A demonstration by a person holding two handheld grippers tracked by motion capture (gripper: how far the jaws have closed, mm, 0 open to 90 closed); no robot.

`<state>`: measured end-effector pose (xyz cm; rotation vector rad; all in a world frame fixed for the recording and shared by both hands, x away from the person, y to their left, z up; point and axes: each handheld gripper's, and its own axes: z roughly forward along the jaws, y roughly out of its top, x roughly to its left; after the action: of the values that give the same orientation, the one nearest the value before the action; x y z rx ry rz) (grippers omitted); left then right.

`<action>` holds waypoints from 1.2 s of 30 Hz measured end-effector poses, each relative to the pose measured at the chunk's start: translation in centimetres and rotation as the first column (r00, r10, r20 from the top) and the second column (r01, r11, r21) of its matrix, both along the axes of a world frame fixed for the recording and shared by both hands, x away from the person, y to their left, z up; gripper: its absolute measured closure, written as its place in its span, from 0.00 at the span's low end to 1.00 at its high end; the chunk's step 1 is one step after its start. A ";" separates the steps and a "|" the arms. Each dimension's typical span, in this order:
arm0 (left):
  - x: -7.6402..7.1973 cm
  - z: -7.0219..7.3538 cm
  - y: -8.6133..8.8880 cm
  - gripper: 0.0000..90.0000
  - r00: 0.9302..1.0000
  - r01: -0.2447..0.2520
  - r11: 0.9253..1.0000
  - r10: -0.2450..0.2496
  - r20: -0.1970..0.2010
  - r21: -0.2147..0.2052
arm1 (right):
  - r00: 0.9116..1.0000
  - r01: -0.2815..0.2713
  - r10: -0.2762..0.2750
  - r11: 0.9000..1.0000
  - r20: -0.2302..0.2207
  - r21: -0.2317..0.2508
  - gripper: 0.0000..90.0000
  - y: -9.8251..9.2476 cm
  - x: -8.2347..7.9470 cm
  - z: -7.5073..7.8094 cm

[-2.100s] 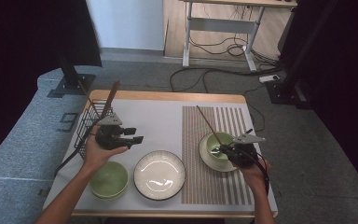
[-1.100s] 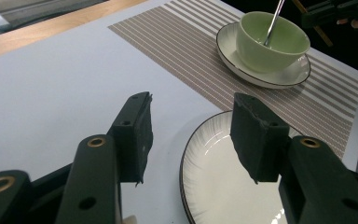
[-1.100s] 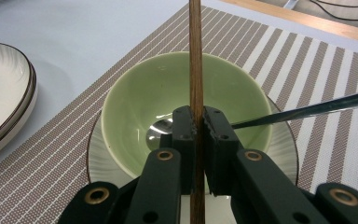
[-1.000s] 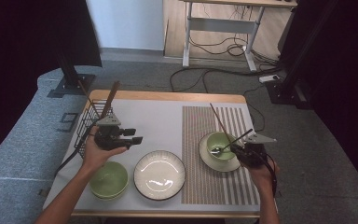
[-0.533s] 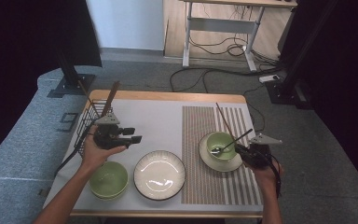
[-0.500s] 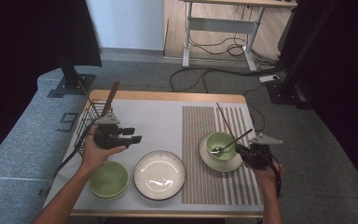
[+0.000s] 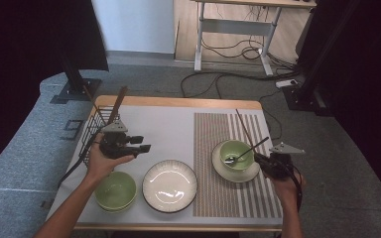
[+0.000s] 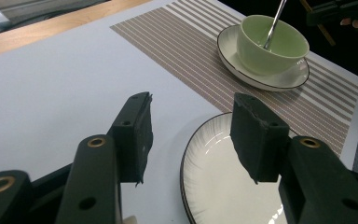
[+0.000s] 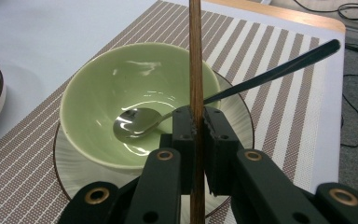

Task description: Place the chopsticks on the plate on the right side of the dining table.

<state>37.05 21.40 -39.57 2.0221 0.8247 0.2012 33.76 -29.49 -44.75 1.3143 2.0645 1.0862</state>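
My right gripper sits at the right side of the table, just right of a green bowl on a white saucer. Its jaws are shut on a thin brown chopstick, which runs up across the bowl. From above, the chopstick slants away over the striped placemat. A metal spoon rests in the bowl, handle pointing right. My left gripper hovers at the left, open with nothing between its jaws, above the edge of a white plate.
A second green bowl stands at the front left beside the white plate. A black wire basket with long utensils sticking out stands at the table's left edge. The table's far edge is bare wood.
My right gripper has shifted a little to the right and towards the front edge with the chopstick in it. The left gripper has stayed where it was.
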 end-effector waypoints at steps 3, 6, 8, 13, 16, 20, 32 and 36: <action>0.0 0.0 0.0 0.54 1.000 -0.002 1.000 0.002 -0.001 0.000 | 1.000 0.009 -0.009 1.000 -0.003 -0.003 0.94 -0.2 0.0 -0.1; 0.1 0.1 0.1 0.54 1.000 -0.004 1.000 0.004 -0.001 -0.003 | 1.000 0.018 -0.018 1.000 -0.002 0.002 0.94 -0.5 0.0 -0.1; 0.0 0.1 0.2 0.54 1.000 -0.006 1.000 0.006 0.000 0.002 | 1.000 0.022 -0.022 1.000 -0.004 0.001 0.94 -0.6 -0.1 -0.2; 0.0 0.2 0.1 0.54 1.000 -0.003 1.000 0.003 -0.004 -0.028 | 0.999 0.032 -0.032 0.999 -0.004 -0.002 0.94 -0.7 0.0 -0.2; 0.0 0.1 0.0 0.54 1.000 -0.004 1.000 0.004 -0.004 -0.017 | 0.999 0.041 -0.041 0.999 -0.001 -0.006 0.94 -0.9 0.0 -0.1; 0.0 0.1 0.1 0.54 1.000 -0.006 1.000 0.006 -0.003 -0.012 | 0.998 0.060 -0.060 0.998 0.001 0.000 0.94 -1.3 -0.1 -0.1; -0.2 0.3 0.3 0.54 1.000 -0.011 1.000 0.011 -0.002 -0.010 | 0.995 0.096 -0.096 0.995 0.002 0.012 0.94 -2.2 -0.3 0.1; -0.1 0.3 0.4 0.54 1.000 -0.010 1.000 0.010 -0.002 -0.010 | 0.994 0.112 -0.112 0.994 -0.002 0.021 0.94 -2.7 -0.4 0.0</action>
<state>36.92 21.75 -39.23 2.0097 0.8357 0.2007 33.41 -32.15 -44.73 1.4227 1.9600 1.0610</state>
